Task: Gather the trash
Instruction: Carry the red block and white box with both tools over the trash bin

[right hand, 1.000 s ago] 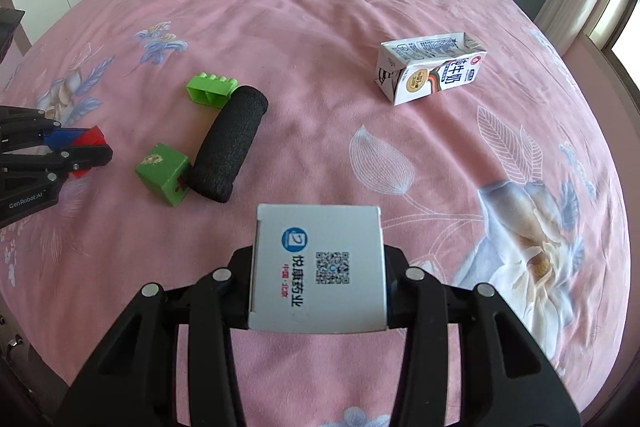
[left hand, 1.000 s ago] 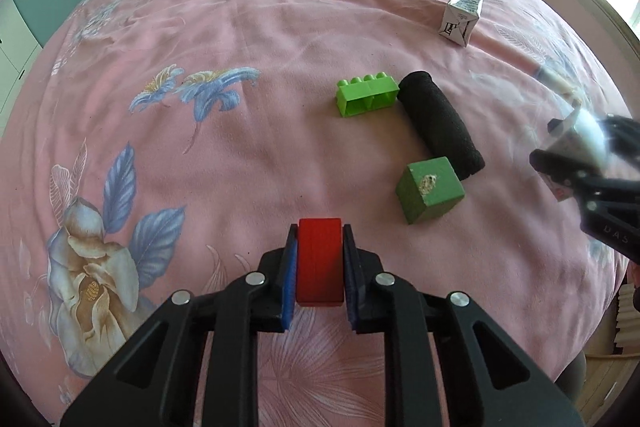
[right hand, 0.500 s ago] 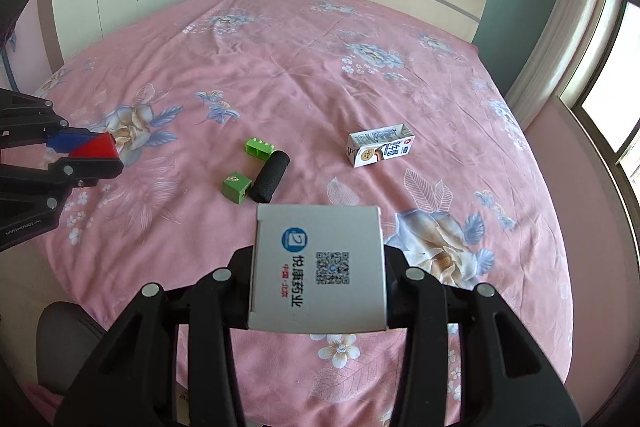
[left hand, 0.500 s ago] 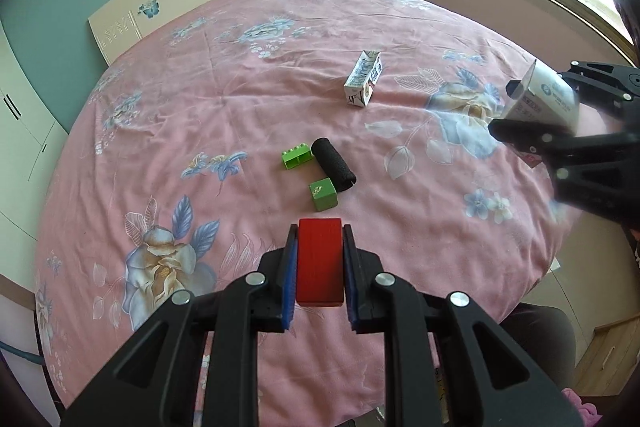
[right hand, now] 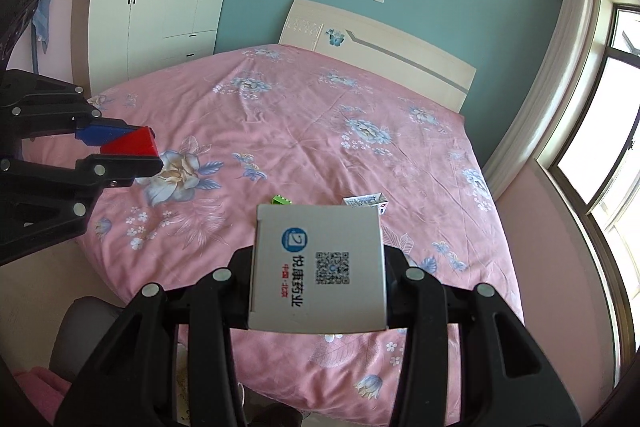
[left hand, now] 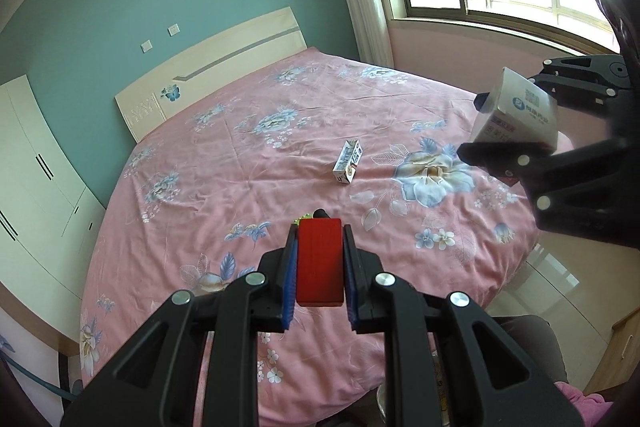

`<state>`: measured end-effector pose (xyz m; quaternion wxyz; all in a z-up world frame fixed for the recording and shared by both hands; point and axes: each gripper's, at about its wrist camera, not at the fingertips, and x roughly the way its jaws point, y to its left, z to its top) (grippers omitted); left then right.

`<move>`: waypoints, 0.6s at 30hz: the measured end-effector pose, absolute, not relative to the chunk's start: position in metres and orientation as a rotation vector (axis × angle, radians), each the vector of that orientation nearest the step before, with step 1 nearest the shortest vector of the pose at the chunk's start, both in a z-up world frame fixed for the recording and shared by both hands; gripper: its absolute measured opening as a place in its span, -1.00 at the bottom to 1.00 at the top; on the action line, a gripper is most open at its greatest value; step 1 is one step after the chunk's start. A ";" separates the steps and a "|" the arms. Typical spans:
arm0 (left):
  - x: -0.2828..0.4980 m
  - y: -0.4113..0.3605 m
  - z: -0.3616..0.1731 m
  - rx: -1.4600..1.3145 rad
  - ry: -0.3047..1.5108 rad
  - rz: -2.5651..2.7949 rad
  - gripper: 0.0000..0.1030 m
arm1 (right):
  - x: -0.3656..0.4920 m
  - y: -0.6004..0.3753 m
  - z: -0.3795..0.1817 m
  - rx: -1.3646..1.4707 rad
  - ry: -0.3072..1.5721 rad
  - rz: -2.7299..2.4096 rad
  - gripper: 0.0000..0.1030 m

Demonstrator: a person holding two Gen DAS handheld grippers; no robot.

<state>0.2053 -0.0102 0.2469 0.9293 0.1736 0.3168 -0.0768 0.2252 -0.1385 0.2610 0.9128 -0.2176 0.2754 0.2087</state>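
While high above the bed [left hand: 280, 155], left claw [left hand: 320, 263] pinching red block [left hand: 320, 259], right claw [right hand: 318, 267] pinching white box [right hand: 318, 267].

Left claw [left hand: 320, 263] at bottom centre clamps a red block [left hand: 320, 261] high over the pink flowered bed [left hand: 240, 187], a milk carton [left hand: 348, 167] lies mid-frame, and at right the right claw [left hand: 508, 131] grips a white box [left hand: 518, 115].

Open bedspread [left hand: 280, 187] around lone milk carton [left hand: 347, 163]
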 end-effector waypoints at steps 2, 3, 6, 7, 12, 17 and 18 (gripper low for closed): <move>0.191 -0.014 0.257 0.367 0.623 -0.157 -0.57 | 0.211 -0.141 0.271 -0.451 0.550 0.431 -0.15; 0.184 -0.015 0.262 0.371 0.612 -0.158 -0.57 | 0.205 -0.143 0.276 -0.451 0.543 0.432 -0.15; 0.166 -0.018 0.272 0.386 0.594 -0.177 -0.57 | 0.187 -0.146 0.287 -0.449 0.523 0.439 -0.15; 0.160 -0.018 0.274 0.393 0.588 -0.178 -0.57 | 0.181 -0.147 0.290 -0.449 0.516 0.441 -0.15; 0.143 -0.019 0.275 0.412 0.576 -0.170 -0.57 | 0.157 -0.152 0.296 -0.443 0.502 0.461 -0.15; 0.138 -0.016 0.259 0.414 0.605 -0.167 -0.57 | 0.143 -0.155 0.289 -0.435 0.514 0.490 -0.15; 0.137 -0.015 0.254 0.411 0.617 -0.170 -0.57 | 0.142 -0.154 0.285 -0.436 0.520 0.495 -0.15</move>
